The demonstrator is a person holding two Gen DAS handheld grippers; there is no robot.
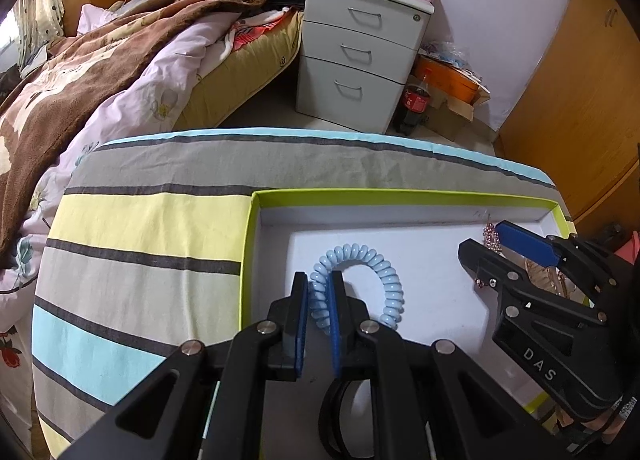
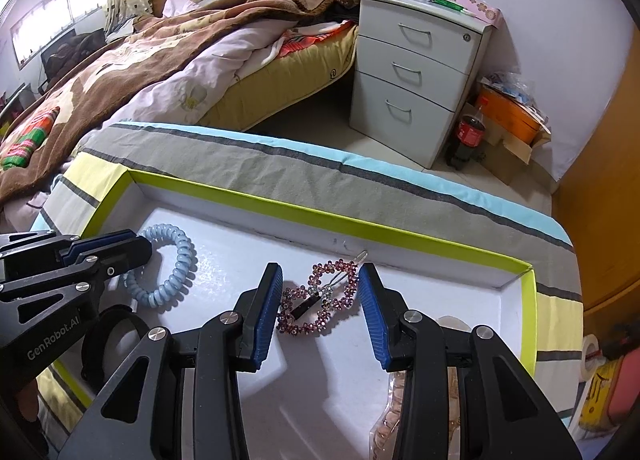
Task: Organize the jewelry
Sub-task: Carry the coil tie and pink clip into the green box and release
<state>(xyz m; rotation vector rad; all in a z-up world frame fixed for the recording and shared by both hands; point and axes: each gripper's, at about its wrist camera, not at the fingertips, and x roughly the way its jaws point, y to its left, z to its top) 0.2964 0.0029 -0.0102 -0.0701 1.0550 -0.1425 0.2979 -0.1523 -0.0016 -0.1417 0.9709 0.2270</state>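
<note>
A shallow white box with a lime-green rim (image 1: 400, 196) (image 2: 320, 220) sits on a striped cloth. A light blue spiral hair tie (image 1: 380, 268) (image 2: 176, 272) lies in it. My left gripper (image 1: 319, 292) (image 2: 140, 244) is shut on the left part of the hair tie. A pink rhinestone heart hair clip (image 2: 320, 296) (image 1: 491, 238) lies in the box. My right gripper (image 2: 320, 284) (image 1: 486, 242) is open with its fingers either side of the clip, not touching it. A black ring (image 2: 116, 344) and a pale pink beaded piece (image 2: 390, 412) also lie in the box.
The box sits on a surface covered in striped cloth (image 1: 152, 244). Behind it are a bed with a brown blanket (image 1: 100, 60), a white three-drawer cabinet (image 1: 360, 56), a cola bottle (image 1: 416, 104) on the floor and wooden wardrobes (image 1: 580, 80) at right.
</note>
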